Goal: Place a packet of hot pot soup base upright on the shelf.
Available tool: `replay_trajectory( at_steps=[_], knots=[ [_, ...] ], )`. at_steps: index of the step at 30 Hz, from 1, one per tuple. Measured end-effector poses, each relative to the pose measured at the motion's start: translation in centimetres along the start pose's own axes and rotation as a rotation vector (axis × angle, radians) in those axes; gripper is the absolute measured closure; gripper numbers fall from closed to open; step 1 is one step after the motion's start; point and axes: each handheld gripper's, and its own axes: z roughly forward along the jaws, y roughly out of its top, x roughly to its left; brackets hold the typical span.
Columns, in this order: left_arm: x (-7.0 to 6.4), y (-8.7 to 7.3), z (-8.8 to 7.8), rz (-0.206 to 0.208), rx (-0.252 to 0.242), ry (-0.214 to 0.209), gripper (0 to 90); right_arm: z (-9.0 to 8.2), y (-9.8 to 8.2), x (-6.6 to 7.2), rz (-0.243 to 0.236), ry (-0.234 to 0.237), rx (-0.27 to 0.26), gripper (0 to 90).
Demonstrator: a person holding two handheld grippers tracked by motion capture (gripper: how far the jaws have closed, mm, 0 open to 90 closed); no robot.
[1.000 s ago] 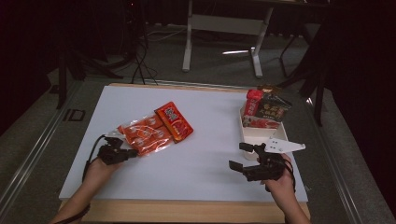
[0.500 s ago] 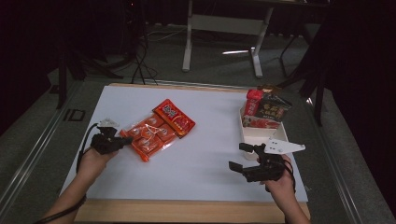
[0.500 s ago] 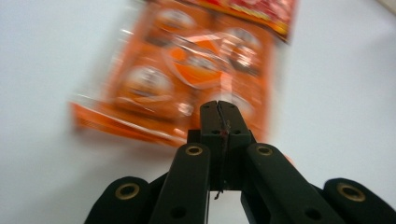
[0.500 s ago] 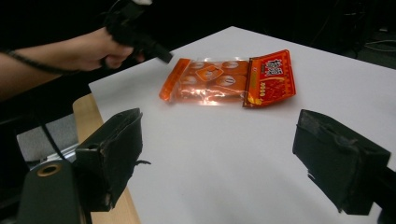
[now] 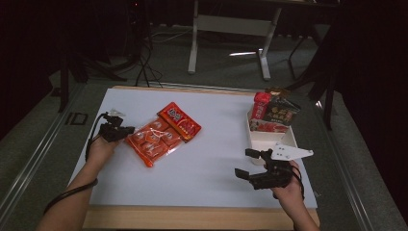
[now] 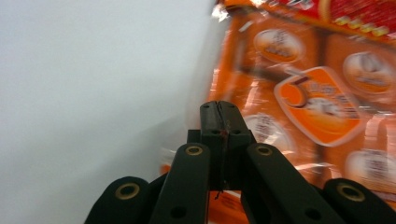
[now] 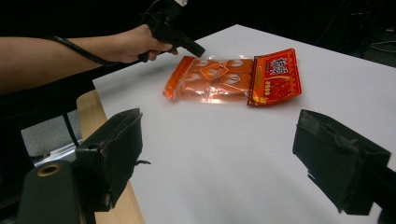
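Tongs [image 5: 129,131] in the left hand are clamped on the near edge of the orange snack pack [image 5: 153,140], which is kept flat on the white tabletop [image 5: 211,163] beside the red packet [image 5: 180,121], probably for dragging, while the right tongs [image 5: 248,163] are held wide and empty.

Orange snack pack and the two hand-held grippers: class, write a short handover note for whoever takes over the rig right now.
Left hand-held gripper: jaws shut, at the orange pack's left edge; whether it pinches the wrapper, I cannot tell.
Right hand-held gripper: open, empty, beside the white tray.
Red pack lies against the orange pack's far end.
Done: tray already holds several snacks.
Left: probably moving both packs into the tray.
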Motion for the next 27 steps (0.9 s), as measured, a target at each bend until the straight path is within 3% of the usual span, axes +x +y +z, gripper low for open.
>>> replay_trajectory(
  at_steps=[1, 8, 14, 19, 27],
  knots=[
    [0.2, -0.2, 0.7, -0.014, 0.000, -0.001, 89.9, 0.0, 0.0, 0.0, -0.003, -0.004, 0.001, 15.6],
    [-0.1, -0.6, 1.2, 0.010, -0.012, 0.018, 90.0, 0.0, -0.1, -0.1, -0.002, -0.008, 0.004, 15.6],
    [-1.5, -0.5, 0.7, 0.047, 0.052, -0.014, 90.0, 0.0, -0.1, -0.1, -0.003, -0.004, 0.005, 15.6],
    [-3.4, -1.0, 0.2, 0.045, 0.058, -0.056, 90.0, 0.0, -0.1, 0.0, -0.004, -0.003, 0.007, 15.6],
    [-6.7, -1.5, -0.2, 0.076, 0.078, -0.123, 90.0, 0.1, 0.0, 0.2, -0.011, 0.001, 0.011, 15.6]
  ],
)
